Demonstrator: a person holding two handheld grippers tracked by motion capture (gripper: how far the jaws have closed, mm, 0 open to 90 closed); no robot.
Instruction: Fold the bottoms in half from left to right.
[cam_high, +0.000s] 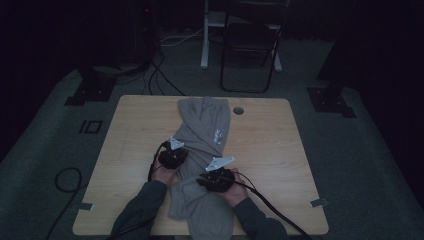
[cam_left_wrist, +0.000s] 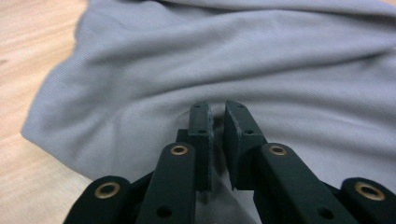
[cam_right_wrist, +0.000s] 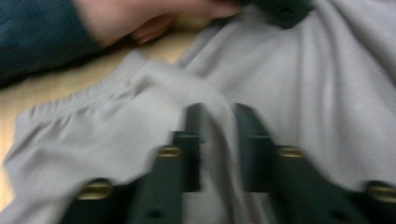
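In the high view, a grey garment (cam_high: 205, 150), which looks like sweatpants, lies along the middle of the wooden surface (cam_high: 280, 150), from the far edge to the near edge. It has a small print on the cloth. The left gripper (cam_high: 172, 156) rests on the left side of the garment and the right gripper (cam_high: 216, 179) on its lower middle part, each held by a hand. A dark chair (cam_high: 250, 45) stands on the floor behind the surface.

In the left gripper view, the jaws are nearly closed, with a narrow gap, and a small fold of the grey garment (cam_left_wrist: 261, 65) seems to be pinched at their tips. The wood shows at the left.

The right gripper view is blurred. Here a ridge of the grey garment (cam_right_wrist: 140, 116) passes between the jaws, so they grip the cloth. The elastic waistband is at the left, and the other hand (cam_right_wrist: 140, 18) is at the top.
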